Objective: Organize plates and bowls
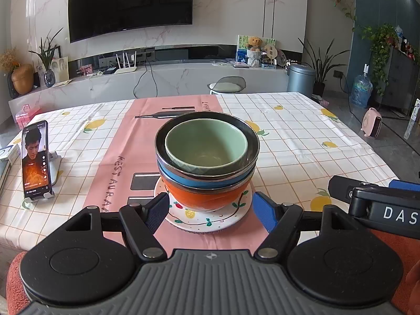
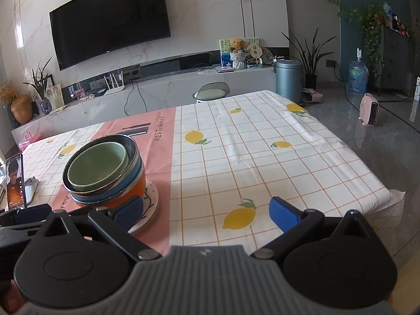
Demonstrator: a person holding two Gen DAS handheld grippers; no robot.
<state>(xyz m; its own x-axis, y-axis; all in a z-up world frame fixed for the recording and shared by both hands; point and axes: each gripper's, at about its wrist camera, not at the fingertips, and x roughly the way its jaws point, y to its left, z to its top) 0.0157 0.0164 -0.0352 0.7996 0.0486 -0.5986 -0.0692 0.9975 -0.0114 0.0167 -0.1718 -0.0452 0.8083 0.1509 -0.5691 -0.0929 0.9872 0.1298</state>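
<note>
A stack of nested bowls stands on a white painted plate [image 1: 210, 220] on the pink runner: a green bowl [image 1: 206, 144] inside a dark-rimmed bowl [image 1: 253, 144], over a blue bowl [image 1: 199, 182] and an orange bowl [image 1: 207, 197]. My left gripper [image 1: 211, 211] is open, its pads on either side of the plate's near edge, not touching. My right gripper [image 2: 206, 214] is open and empty over the checked cloth, to the right of the stack [image 2: 102, 173]; it also shows in the left wrist view [image 1: 375, 199].
A phone [image 1: 35, 160] on a stand plays video at the table's left. The checked lemon tablecloth [image 2: 262, 157] covers the table, whose right edge drops to the floor. A stool [image 1: 228, 85] stands behind the far edge.
</note>
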